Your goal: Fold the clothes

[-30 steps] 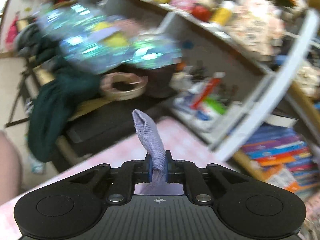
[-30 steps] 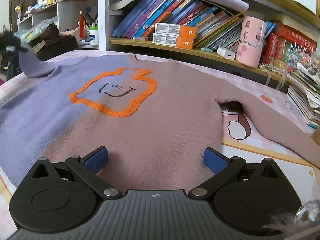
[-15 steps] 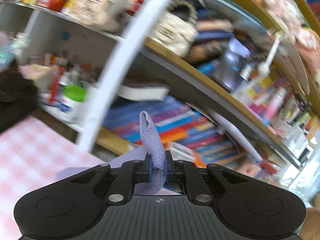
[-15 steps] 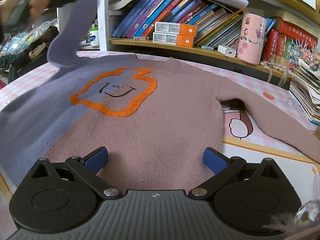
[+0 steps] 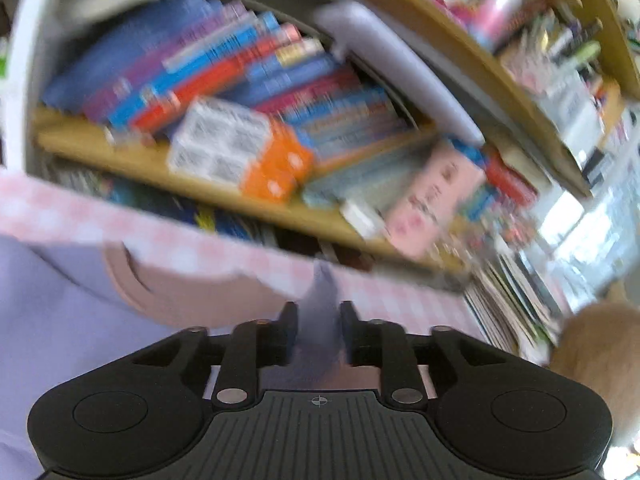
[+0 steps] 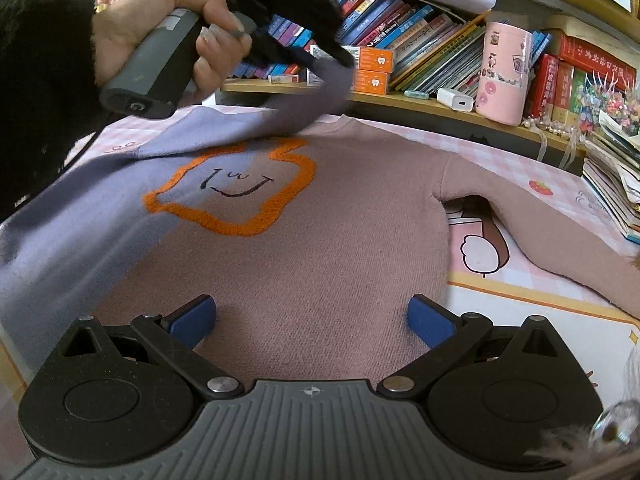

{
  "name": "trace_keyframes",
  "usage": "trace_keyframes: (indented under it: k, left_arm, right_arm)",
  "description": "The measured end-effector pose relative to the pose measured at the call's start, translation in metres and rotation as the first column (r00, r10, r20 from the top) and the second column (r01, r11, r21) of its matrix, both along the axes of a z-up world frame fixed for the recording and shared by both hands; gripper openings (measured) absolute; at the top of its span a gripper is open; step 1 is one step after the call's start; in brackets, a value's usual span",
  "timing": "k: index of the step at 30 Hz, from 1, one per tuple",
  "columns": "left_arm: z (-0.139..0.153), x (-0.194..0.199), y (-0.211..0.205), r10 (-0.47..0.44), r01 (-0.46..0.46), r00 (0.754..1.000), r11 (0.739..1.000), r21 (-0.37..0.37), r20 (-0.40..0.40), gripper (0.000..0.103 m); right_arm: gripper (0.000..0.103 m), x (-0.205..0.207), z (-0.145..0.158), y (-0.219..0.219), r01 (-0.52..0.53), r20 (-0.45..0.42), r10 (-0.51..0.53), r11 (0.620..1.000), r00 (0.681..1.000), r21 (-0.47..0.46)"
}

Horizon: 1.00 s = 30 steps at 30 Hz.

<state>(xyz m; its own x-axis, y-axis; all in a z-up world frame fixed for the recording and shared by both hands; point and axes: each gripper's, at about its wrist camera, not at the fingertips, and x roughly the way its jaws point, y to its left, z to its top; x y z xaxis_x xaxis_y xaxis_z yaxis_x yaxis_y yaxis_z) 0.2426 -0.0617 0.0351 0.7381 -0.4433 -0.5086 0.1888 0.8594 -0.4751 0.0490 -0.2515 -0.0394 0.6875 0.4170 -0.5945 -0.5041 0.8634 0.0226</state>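
Left gripper [image 5: 319, 332] jaws have just been opening, lilac sleeve [image 5: 320, 312] loose between them, above the sweater [image 6: 320, 240] flat on the table [image 6: 560, 320]; right gripper [image 6: 312, 320] spread wide, empty.

— What stands behind the table [image 6: 532, 288]?
— A wooden bookshelf [image 6: 400, 98], packed with leaning books [image 6: 404, 28]. A pink tumbler [image 6: 505, 76] and a white charger [image 6: 456, 99] sit on its board.
— And to the right of the bookshelf?
— Stacked magazines [image 6: 612, 184]; bright daylight beyond, in the left wrist view.
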Motion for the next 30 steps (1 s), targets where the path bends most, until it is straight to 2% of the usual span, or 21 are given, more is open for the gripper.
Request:
trace_keyframes:
  k: [1,5,8,12,16,18,20,23,24,25,30]
  left_arm:
    - [0.005,-0.005,0.002,-0.008,0.008,1.0,1.0,-0.006,0.02,0.031]
    - [0.031,-0.042,0.027,0.014,-0.018,0.99,0.999,0.026,0.142,0.068]
    - [0.037,-0.08,0.058,0.045,-0.066,0.978,0.992,0.103,0.202,0.069]
    - [0.008,-0.131,0.105,0.121,-0.153,0.982,0.962,0.228,0.148,0.069]
    - [-0.02,-0.19,0.151,0.235,-0.247,0.969,0.903,0.352,0.077,0.069]
    - [-0.019,-0.214,0.166,0.269,-0.288,0.957,0.871,0.397,0.104,0.069]
    - [-0.019,-0.236,0.175,0.269,-0.306,0.952,0.854,0.42,0.145,0.069]
    - [-0.028,-0.256,0.181,0.248,-0.297,0.954,0.85,0.436,0.168,0.068]
    - [-0.032,-0.259,0.182,0.242,-0.291,0.956,0.852,0.434,0.165,0.068]
    - [-0.036,-0.258,0.183,0.238,-0.283,0.958,0.858,0.428,0.157,0.068]
    - [-0.049,-0.257,0.187,0.205,-0.233,0.972,0.893,0.385,0.113,0.069]
  right_arm:
    - [0.103,0.0,0.0,0.0,0.0,-0.002,0.0,1.0,1.0,0.002]
    - [0.103,0.0,0.0,0.001,-0.001,-0.004,0.001,1.0,1.0,-0.002]
    - [0.103,0.0,0.0,0.002,0.0,-0.003,0.0,1.0,1.0,-0.007]
    - [0.103,-0.001,-0.001,0.003,0.002,-0.002,-0.002,1.0,1.0,-0.011]
    - [0.103,0.0,-0.001,0.003,0.002,-0.004,-0.002,1.0,1.0,-0.013]
    - [0.103,-0.001,-0.001,0.004,0.013,0.007,-0.013,1.0,1.0,-0.017]
    - [0.102,-0.005,0.0,0.006,0.041,0.039,-0.04,0.998,0.998,-0.038]
    - [0.098,-0.013,0.004,0.007,0.075,0.106,-0.069,0.996,0.992,-0.048]
    - [0.091,-0.015,0.005,0.005,0.079,0.119,-0.075,0.996,0.99,-0.034]
    - [0.088,-0.017,0.006,0.002,0.092,0.109,-0.09,0.996,0.99,-0.02]
    - [0.056,-0.03,0.007,-0.022,0.2,0.05,-0.202,0.979,0.978,0.045]
